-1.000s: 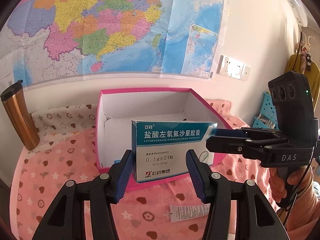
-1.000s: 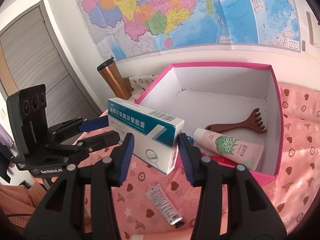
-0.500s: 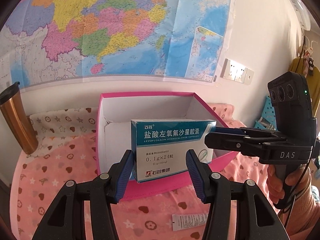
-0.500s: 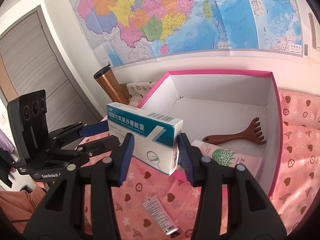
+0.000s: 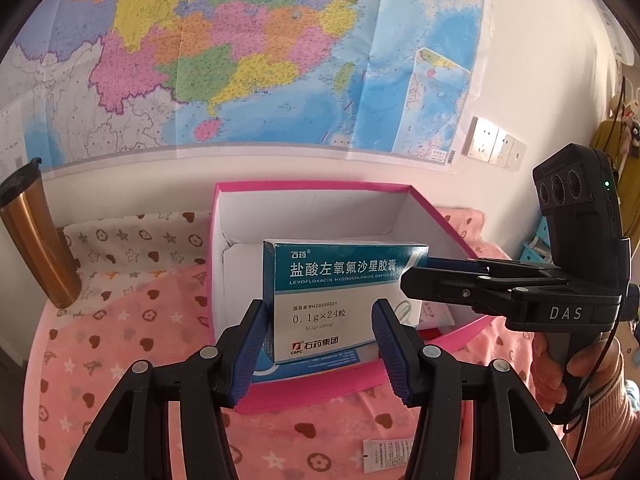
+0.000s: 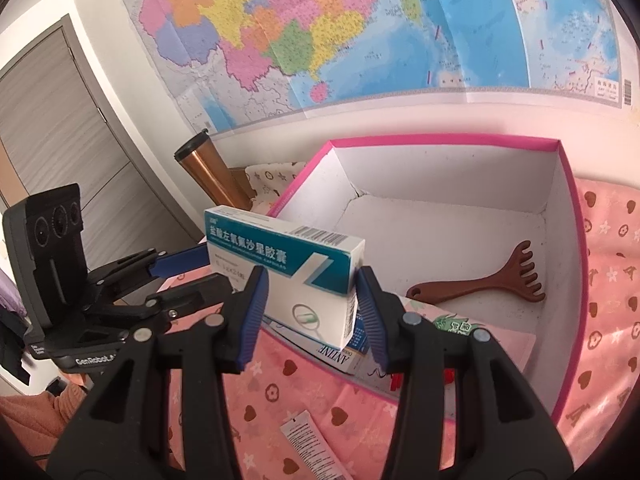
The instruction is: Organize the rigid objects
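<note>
A big wall map hangs over a pink heart-print bedspread. Mid-frame, the medicine box stands on edge, printed face to the left camera, long axis running left-right, over the near rim of the pink storage box. Left tongs and right tongs, both partly closed, each pinch one end. At right inside lie a brown massager and a tube.

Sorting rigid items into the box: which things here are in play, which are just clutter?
In play: medicine box, held by left tool and right tool; pink storage box; brown massage comb; white tube.
Clutter: copper tumbler, wall map, wall sockets.
</note>
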Demonstrator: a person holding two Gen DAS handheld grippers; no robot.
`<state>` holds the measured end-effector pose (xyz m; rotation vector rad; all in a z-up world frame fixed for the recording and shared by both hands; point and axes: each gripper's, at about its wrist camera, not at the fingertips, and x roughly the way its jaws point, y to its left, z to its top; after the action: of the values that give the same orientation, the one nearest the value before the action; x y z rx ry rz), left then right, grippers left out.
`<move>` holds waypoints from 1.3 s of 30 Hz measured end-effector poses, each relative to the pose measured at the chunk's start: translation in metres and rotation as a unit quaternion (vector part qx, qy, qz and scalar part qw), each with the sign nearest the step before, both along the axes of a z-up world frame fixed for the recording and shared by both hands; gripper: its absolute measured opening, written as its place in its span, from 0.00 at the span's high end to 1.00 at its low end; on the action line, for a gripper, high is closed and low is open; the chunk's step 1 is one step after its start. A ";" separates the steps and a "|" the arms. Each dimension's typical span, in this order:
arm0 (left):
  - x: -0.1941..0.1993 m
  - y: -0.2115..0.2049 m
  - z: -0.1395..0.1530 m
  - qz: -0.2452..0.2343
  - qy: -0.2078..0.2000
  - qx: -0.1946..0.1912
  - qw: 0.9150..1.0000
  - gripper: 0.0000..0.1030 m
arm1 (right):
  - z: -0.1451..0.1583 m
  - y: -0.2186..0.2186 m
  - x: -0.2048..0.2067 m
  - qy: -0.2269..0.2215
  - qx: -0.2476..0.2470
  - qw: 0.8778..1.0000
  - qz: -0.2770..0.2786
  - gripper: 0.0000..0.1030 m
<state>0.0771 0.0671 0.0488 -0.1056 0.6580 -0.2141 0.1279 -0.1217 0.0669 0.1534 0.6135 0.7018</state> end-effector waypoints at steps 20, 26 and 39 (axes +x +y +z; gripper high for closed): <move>0.015 0.008 -0.019 0.011 0.035 0.001 0.999 0.48 | -0.032 0.016 0.029 0.061 -0.014 0.998 0.002 0.53; 0.021 0.009 -0.024 0.018 0.051 0.004 0.999 0.48 | -0.044 0.024 0.040 0.086 -0.025 0.996 -0.003 0.53; 0.017 0.013 -0.022 0.048 0.031 0.021 0.998 0.48 | -0.052 0.030 0.049 0.091 -0.052 0.994 -0.021 0.53</move>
<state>0.0938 0.0799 0.0264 -0.1043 0.7167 -0.1043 0.1770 -0.0919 0.0150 0.1350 0.8164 0.6173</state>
